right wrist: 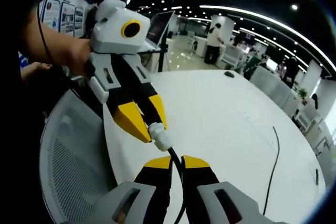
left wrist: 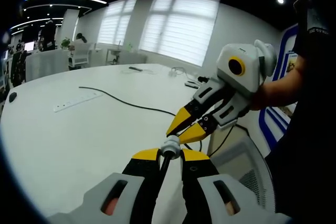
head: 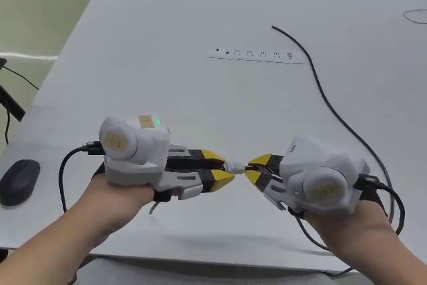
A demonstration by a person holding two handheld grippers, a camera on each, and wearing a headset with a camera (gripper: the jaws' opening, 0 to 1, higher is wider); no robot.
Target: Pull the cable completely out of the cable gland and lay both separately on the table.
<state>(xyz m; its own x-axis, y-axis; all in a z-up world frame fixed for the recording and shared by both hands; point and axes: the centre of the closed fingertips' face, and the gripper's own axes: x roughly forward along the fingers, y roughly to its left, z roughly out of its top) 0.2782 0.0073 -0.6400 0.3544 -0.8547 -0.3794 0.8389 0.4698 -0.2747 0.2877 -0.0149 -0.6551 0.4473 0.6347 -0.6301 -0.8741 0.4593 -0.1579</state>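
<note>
Looking down in the head view, both tongs hang tip to tip just above the near edge of the table (head: 200,98). The left gripper (head: 229,169) comes in from the left and the right gripper (head: 255,168) from the right. The white gland (head: 235,166) sits between their yellow tips, off the table. Farther off lie a strip (head: 257,55) and a black cord (head: 327,101) running far to near on the right. A mouse (head: 19,181) rests at the near left edge.

In the left gripper view, that gripper's jaws stand nearly together, with the gland at their tips. The black cable (left wrist: 164,165) runs back through the narrow gap between them. The right gripper reaches in from the right, its tips closed just behind the gland.

In the right gripper view, its own jaws are pinched close on the cable, which leads up from the gap to the gland. The left gripper's tips clamp the gland from the far side. The cable sits threaded in the gland, and both are held in the air beside a mesh chair (right wrist: 68,161).
</note>
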